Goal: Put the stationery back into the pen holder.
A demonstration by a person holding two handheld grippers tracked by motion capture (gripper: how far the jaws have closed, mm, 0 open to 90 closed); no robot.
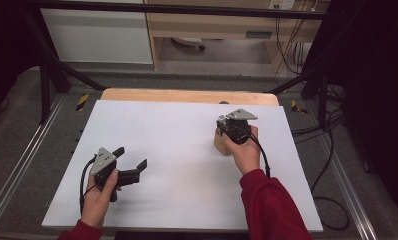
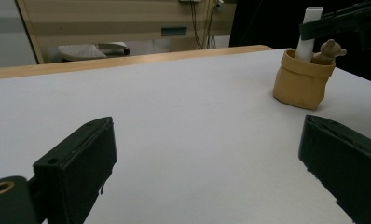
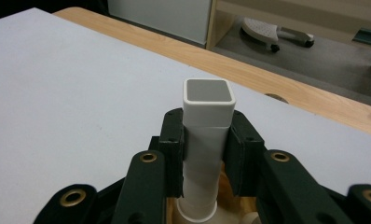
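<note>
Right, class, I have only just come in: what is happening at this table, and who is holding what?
A person in red sleeves works at a white table with a two-jaw gripper in each hand. The right gripper is shut on a white square-topped plastic tube that stands in a tan sack-shaped holder, beside a small brown bear figure in the same holder. The left gripper is open, holds nothing, and hangs over bare table nearer the person.

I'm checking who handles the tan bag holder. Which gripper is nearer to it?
Right. The right gripper is directly over the tan bag holder, shut on the white tube standing in it. The left gripper is open, far across the table near its front left.
</note>
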